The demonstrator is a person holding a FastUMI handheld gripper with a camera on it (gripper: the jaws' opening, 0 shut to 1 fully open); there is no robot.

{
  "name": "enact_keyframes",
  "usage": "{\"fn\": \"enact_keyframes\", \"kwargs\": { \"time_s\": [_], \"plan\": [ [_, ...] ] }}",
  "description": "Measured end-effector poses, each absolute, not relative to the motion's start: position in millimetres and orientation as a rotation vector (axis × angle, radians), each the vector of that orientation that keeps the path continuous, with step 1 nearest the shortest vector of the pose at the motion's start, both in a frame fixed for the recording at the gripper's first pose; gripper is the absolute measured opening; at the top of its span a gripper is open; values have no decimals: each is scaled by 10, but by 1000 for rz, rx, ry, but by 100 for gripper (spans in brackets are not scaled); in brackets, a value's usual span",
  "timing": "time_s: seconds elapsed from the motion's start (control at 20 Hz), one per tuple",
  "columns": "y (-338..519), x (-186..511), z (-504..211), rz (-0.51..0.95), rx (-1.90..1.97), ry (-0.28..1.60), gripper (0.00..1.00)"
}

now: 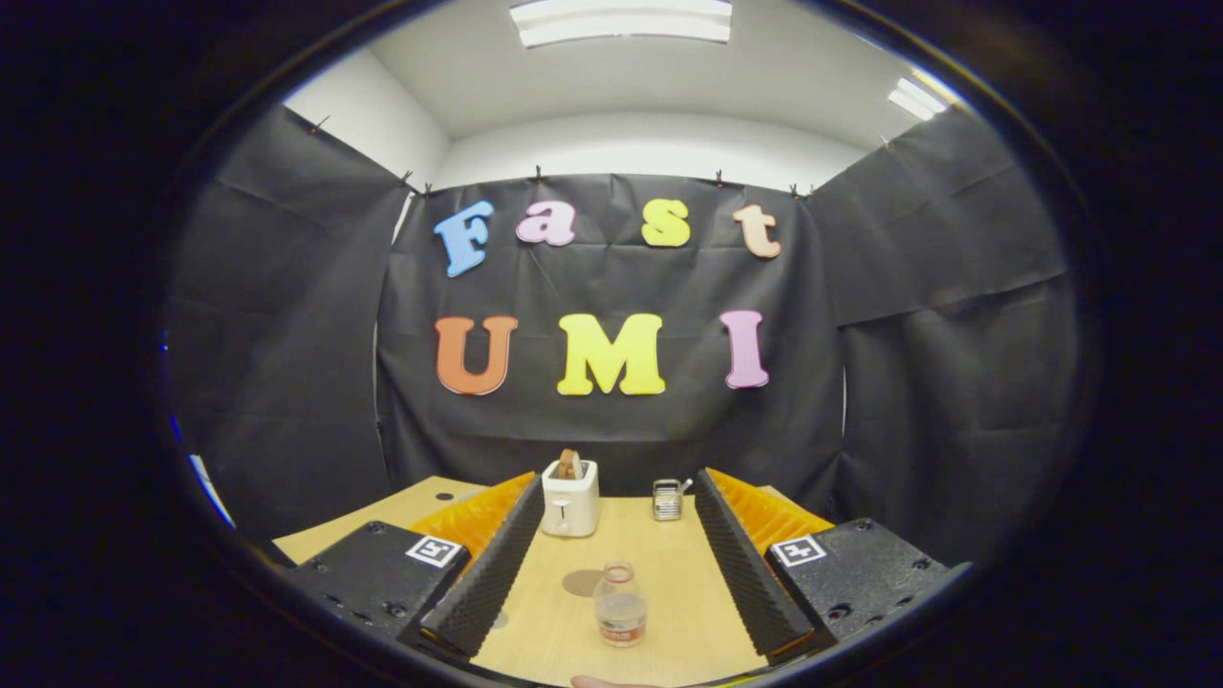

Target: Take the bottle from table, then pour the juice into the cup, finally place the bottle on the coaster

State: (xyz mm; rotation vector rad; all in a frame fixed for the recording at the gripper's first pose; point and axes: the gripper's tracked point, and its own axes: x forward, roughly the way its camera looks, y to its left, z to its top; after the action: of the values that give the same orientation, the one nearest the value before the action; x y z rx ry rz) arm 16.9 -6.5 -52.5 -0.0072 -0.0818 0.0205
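Two fingers of my gripper spread wide, holding nothing; bottle stands upright between them near the table's front edge, coaster just behind-left, aligned for grasp

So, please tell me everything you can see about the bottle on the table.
The bottle is small, clear and looks like plastic, with a band label low on its body. It stands upright on the wooden table, between the fingers of the open claw, touching neither. No cap is seen on its mouth. Its contents cannot be told. A round brown coaster lies just beside it.
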Motion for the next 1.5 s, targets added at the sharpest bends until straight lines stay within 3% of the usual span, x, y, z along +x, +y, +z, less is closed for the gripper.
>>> {"fn": "enact_keyframes", "kwargs": {
  "time_s": [1.5],
  "plan": [
    [-150, 1007, -2324, -2, -50, -16, 100]
  ]
}}
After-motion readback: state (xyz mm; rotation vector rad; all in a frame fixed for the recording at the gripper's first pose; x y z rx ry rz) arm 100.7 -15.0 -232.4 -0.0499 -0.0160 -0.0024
